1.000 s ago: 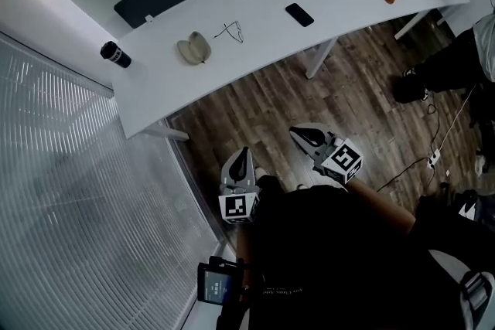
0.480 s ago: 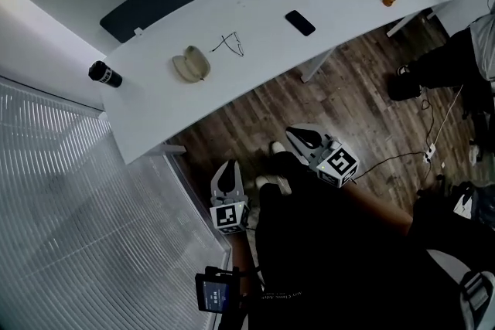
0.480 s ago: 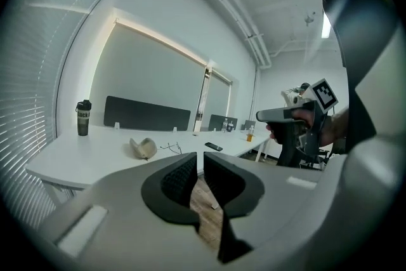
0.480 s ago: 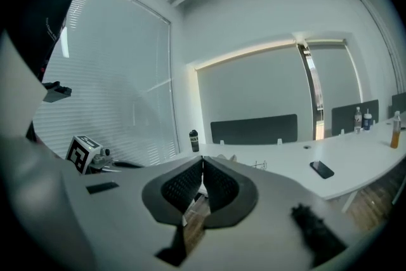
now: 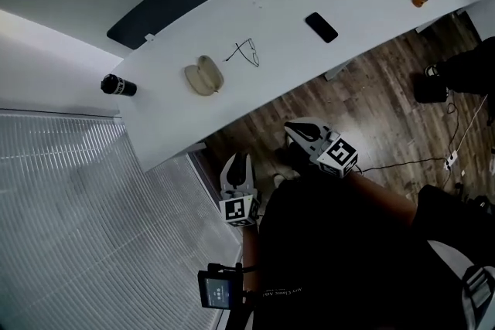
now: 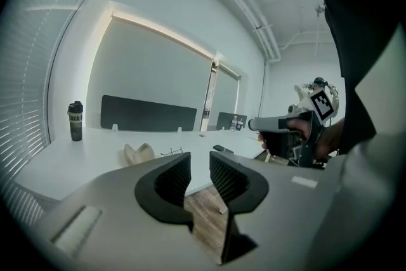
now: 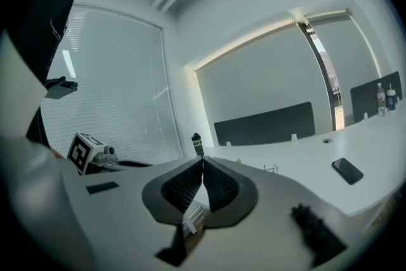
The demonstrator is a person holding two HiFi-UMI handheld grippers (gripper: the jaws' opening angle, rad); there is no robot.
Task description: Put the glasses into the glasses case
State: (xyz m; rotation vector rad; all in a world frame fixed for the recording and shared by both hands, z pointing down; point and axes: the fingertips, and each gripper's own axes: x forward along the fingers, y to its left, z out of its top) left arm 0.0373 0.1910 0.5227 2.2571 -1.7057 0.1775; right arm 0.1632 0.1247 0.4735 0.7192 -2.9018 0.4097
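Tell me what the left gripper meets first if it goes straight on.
Probably the white table's near edge, just before the glasses; depth is unclear. The left gripper is opening its jaws, nothing between them.

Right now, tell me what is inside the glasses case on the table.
The glasses case lies open and its beige inside looks bare. The glasses lie beside it on the table, apart from it. Nothing covers the inside, though it shows small.

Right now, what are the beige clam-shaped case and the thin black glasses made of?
The beige clam-shaped case looks matte, maybe plastic or leatherette: no shine. The thin black glasses seem metal wire, their rims hair-thin; too small to be sure.
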